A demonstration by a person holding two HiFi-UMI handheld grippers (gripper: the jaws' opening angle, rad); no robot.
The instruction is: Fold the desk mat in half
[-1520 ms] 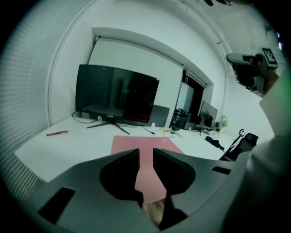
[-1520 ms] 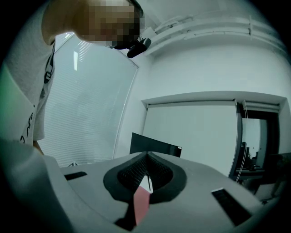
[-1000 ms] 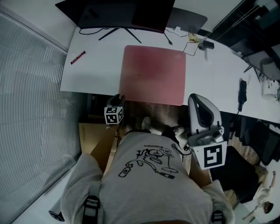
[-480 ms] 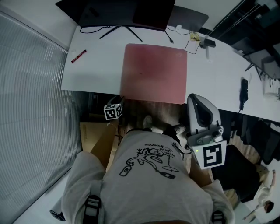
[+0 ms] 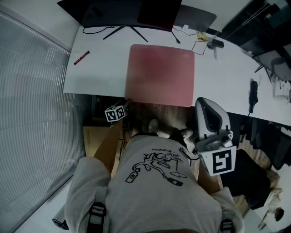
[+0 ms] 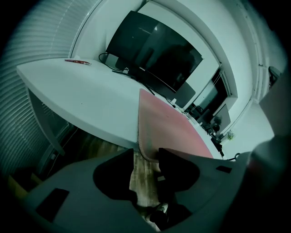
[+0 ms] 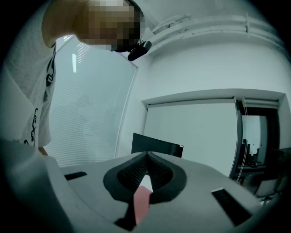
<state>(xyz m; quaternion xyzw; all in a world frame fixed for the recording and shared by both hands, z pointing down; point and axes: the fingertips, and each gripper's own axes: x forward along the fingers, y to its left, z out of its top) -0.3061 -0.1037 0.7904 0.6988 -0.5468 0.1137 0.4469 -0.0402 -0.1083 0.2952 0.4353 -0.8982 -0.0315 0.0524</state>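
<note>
The pink desk mat [image 5: 160,75] lies flat on the white desk [image 5: 100,68], its near edge hanging over the desk's front. My left gripper [image 5: 126,104] sits just below the mat's near-left corner. In the left gripper view that corner [image 6: 146,152] hangs between the jaws of the left gripper [image 6: 145,159], which have just been opening and stand apart without pressing it. My right gripper [image 5: 202,102] is held level off the mat's near-right corner. In its own view the right gripper [image 7: 146,157] has its tips together, and pink mat [image 7: 142,204] shows through the gap beneath them.
A dark monitor [image 5: 132,11] stands at the back of the desk with cables [image 5: 191,38] beside it. A red pen [image 5: 81,58] lies at the desk's left. A black object [image 5: 252,95] rests at the right. Window blinds [image 5: 32,113] run along the left.
In the head view, the left gripper has shifted slightly left toward the desk's front edge, and its marker cube has rolled. The right gripper and the mat have stayed put.
</note>
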